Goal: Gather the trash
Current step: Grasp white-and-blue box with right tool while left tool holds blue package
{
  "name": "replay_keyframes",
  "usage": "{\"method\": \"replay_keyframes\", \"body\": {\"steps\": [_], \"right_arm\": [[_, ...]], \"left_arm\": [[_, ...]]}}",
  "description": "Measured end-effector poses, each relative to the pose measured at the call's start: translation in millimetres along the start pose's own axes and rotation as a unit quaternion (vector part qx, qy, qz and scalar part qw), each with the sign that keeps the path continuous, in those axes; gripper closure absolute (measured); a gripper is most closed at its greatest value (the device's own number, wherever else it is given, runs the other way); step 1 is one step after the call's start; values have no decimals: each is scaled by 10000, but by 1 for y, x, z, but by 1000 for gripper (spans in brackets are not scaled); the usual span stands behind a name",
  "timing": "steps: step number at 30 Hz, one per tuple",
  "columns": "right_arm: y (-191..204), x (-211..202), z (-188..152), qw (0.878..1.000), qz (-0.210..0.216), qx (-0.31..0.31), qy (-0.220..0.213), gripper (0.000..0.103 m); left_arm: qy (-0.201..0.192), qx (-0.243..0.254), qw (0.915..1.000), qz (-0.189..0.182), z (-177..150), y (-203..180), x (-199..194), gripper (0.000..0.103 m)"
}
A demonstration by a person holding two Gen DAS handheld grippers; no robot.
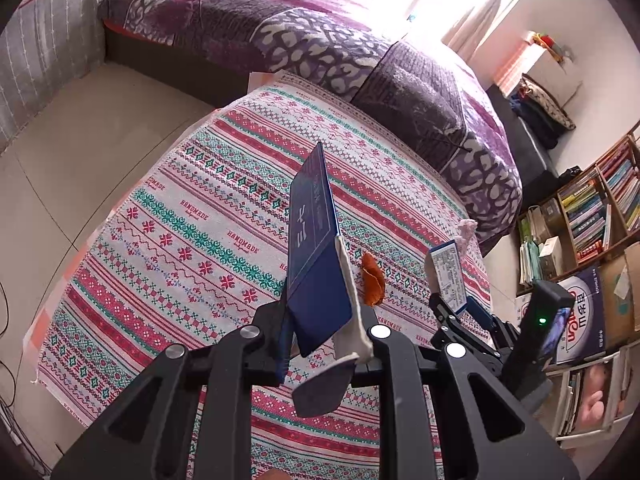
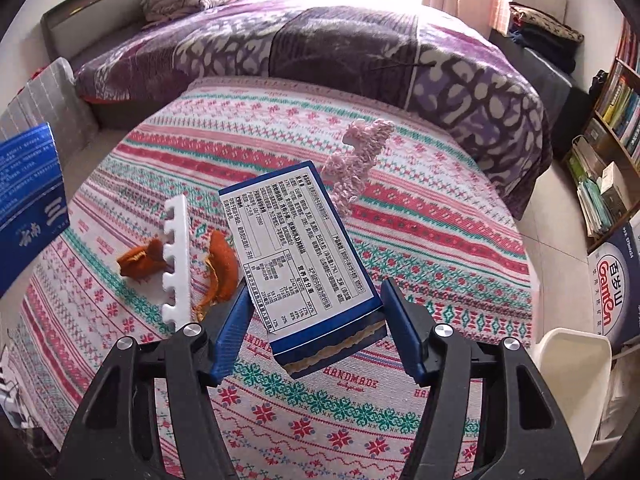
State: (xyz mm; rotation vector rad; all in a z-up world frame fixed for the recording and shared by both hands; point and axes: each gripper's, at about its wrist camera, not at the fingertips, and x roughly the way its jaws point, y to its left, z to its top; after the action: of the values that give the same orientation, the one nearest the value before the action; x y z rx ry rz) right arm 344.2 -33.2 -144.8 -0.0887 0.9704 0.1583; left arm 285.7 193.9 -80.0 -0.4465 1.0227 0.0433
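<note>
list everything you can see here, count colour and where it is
dark blue box: 1, navy with white lettering, held up in the left gripper
labelled blue box: 1, blue with a white printed panel, between the right gripper's fingers
orange peel: 2 pieces, orange, on the tablecloth either side of the foam strip
foam strip: 1, white, notched, on the tablecloth
pink fluffy piece: 1, pale pink, on the tablecloth behind the labelled box
tablecloth: 1, red, green and white pattern, over the table
bed cover: 1, purple patterned, behind the table
bookshelf: 1, wooden, far right
white bin: 1, lower right
left gripper: 1, black
right gripper: 1, black, blue pads
</note>
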Motion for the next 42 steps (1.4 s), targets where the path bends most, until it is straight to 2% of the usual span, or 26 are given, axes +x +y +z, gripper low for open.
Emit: {"method": "replay_keyframes", "body": {"steps": [2,5,10,19,22,26,29,32,35,39,42], "right_arm": [[-1,-21,5,9998,77,85,-177,42],[-7,-44,10,9982,472,264,-264,42],[-12,-58,-4,9940,862,676,-20,42],[-15,-14,-89,9930,466,644,879,41],[-13,-9,-104,9929,431,486,997,41],[-16,-8,-116,9924,382,513,1051,29],[-15,-6,-123,9929,285,451,1062,29],[-19,-8,-120,9923,371,573,1033,29],[-36,-12,-103,9883,590,1103,875,29],[-56,0,-73,9783,405,1873,783,29],[-60,25,-57,9673,302,2328,962,31]], "left_arm": [[-105,18,9999,22,0,-4,-4,84],[-236,59,9997,31,0,-10,-9,84],[-308,53,9995,3,0,-11,-14,84],[-145,-21,9999,-44,-2,-6,-9,84],[-147,22,9999,-75,-3,-9,-10,84],[-108,98,9998,-101,-5,-13,-8,83],[-80,104,9999,-109,-5,-14,-7,83],[-84,71,9999,-115,-5,-12,-7,83],[-95,45,9999,-120,-4,-10,-8,83],[-70,19,9999,-100,-3,-8,-6,83],[-37,-18,9999,-108,-2,-7,-4,83]]}}
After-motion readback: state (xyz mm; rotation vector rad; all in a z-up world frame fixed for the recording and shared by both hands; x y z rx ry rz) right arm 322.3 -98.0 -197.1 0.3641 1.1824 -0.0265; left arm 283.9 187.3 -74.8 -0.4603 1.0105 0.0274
